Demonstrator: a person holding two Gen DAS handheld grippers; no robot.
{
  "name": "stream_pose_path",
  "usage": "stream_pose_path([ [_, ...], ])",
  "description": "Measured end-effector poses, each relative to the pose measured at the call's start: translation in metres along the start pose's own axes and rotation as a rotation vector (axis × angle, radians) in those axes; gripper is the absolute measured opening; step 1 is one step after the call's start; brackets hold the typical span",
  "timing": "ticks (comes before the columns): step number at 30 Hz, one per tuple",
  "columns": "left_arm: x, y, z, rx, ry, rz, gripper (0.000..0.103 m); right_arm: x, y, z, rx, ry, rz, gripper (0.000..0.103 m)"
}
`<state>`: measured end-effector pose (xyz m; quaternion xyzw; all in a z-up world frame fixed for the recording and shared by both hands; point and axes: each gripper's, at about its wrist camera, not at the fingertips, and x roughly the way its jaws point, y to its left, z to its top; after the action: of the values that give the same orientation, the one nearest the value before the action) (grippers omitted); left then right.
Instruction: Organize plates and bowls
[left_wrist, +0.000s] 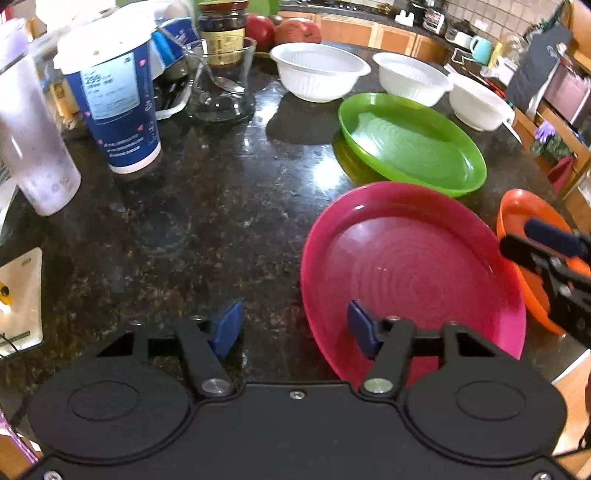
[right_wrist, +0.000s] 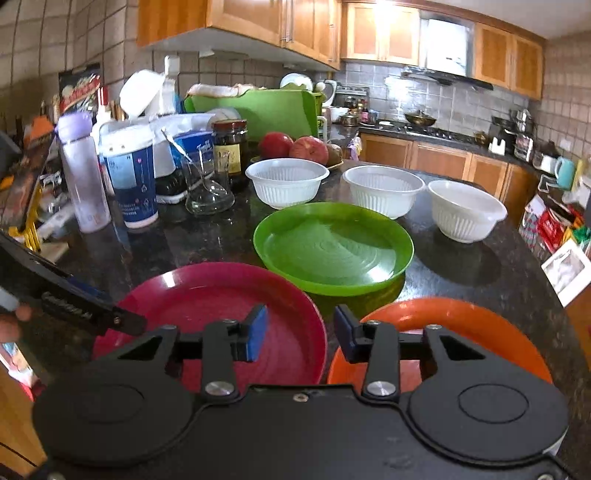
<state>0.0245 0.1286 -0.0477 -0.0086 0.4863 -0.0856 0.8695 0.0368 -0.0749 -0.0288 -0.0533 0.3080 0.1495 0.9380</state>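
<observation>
Lying side by side at the near edge of the dark stone table (left_wrist: 192, 229), the pink plate (left_wrist: 413, 273) and the orange plate (right_wrist: 458, 325) are sitting just in front of the green plate (right_wrist: 332, 247), with three white bowls (right_wrist: 286, 181) standing in a row behind it. Only the right wrist view is showing the orange plate broadly; in the left view it is cut off at the frame edge behind the right hand-held gripper (right_wrist: 300, 332). That gripper's jaws are standing apart over the gap between the pink and orange plates, gripping nothing. The left hand-held gripper (left_wrist: 293, 325) is straddling the pink plate's left rim, jaws apart; whether a pad is touching the rim I cannot tell. A blue paper cup (left_wrist: 118, 110) is standing farther left.
</observation>
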Motion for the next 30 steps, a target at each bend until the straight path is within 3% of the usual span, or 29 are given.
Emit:
stream_pose_path([
  [9,0.000,-0.011,-0.001,-0.042,-0.003,0.030,0.056,0.035,-0.009,0.012,-0.077,0.071,0.040,0.028],
  [22,-0.005,-0.028,-0.010,-0.066,-0.008,0.062,0.043,0.050,-0.020,0.006,-0.036,0.143,0.063,0.015],
  [30,-0.010,-0.022,-0.017,-0.064,-0.018,0.068,0.032,0.047,-0.007,0.006,0.003,0.152,0.035,0.014],
])
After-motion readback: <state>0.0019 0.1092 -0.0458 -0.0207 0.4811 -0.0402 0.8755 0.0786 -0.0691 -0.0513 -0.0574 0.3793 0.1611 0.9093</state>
